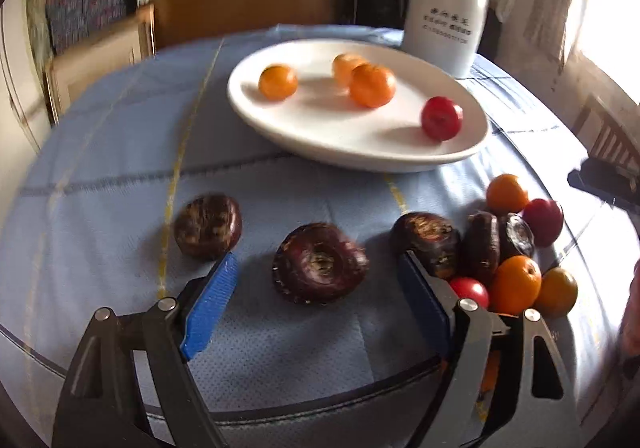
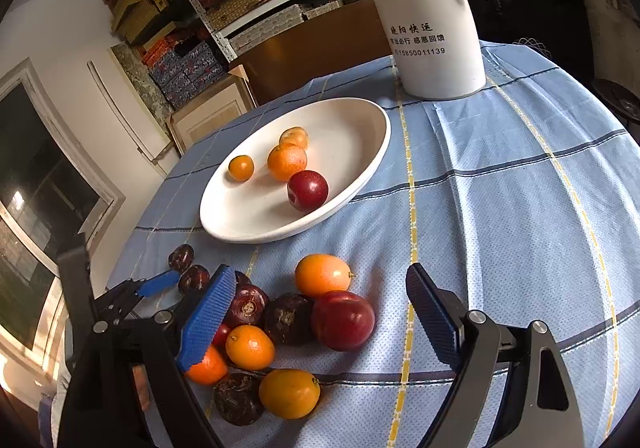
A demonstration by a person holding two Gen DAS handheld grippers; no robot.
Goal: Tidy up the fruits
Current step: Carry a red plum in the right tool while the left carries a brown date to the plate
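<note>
Left tool [image 1: 316,268]: blue-padded fingers standing spread, bracketing a dark maroon, wrinkled round fruit [image 1: 319,263] lying on the blue checked desk cloth [image 1: 120,208], pads not touching it. Right tool [image 2: 320,312]: spread wide, hovering over a cluster of orange, red and maroon fruits [image 2: 342,320]. White oval plate [image 2: 360,120] sitting beyond, carrying four fruits.

A plate [image 1: 360,152] sits on the tablecloth [image 1: 100,208] toward the far side of the table, with a thermos jug [image 1: 444,16] behind it to the right. In the plate lie three oranges [image 1: 372,85] and one plum [image 1: 441,118]. Nearer, in the left wrist view, two water chestnuts [image 1: 319,262] lie apart on the cloth, left of a heap of fruit [image 1: 508,248].
</note>
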